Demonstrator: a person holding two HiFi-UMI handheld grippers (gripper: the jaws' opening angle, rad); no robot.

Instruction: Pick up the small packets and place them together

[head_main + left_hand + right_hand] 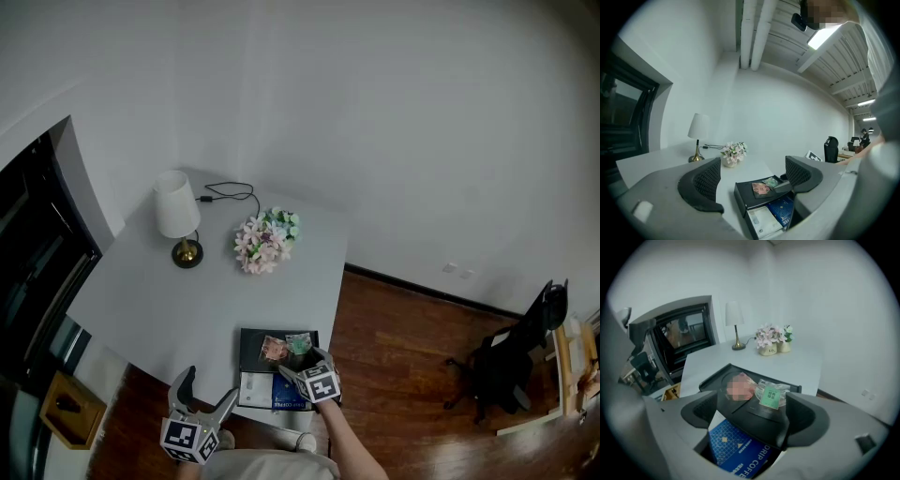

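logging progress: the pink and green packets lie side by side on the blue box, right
No. The pink packet and green packet lie side by side on the black tray, not on the blue box; the right gripper view shows this.

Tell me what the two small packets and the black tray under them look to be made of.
Green-labelled clear packet: thin glossy plastic film, crinkled and see-through, with a paper-like label.
Pink small packet: probably film or foil; too unclear to say.
Black rectangular tray: smooth matte plastic, judging by its moulded raised rim.
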